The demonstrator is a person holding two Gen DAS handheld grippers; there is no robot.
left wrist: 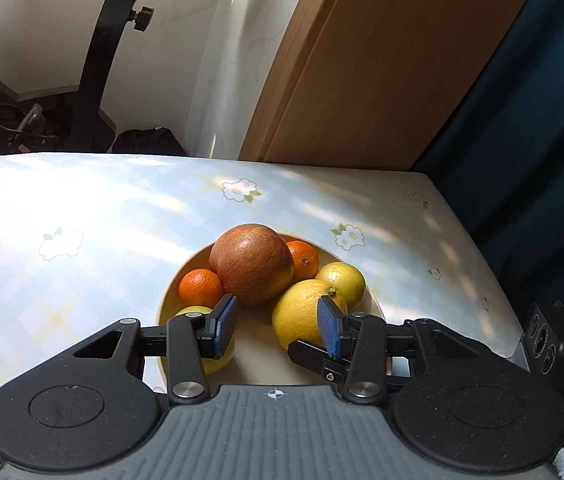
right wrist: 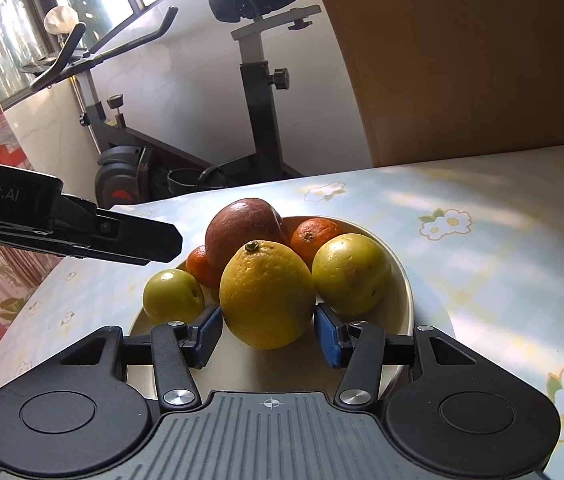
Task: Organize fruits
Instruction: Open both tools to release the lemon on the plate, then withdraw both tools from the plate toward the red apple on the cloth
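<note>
Black exercise bike (right wrist: 185, 128) against pale wall (left wrist: 185, 40); wooden panel (left wrist: 382, 60) behind; window (right wrist: 9, 20) bright, sunlight dappling floral tablecloth (left wrist: 81, 208).

I see the cream bowl (right wrist: 398, 276) heaped with fruit: a reddish apple (right wrist: 241, 224) at the back, two tangerines (right wrist: 314, 236) flanking it, a big lemon (right wrist: 266, 294) in front, two yellow-green fruits (right wrist: 352, 274) beside it.

Small yellow fruit (left wrist: 217, 354) half hidden behind left gripper (left wrist: 277, 326) finger; bowl (left wrist: 185, 276) near rim hidden under gripper body.
</note>
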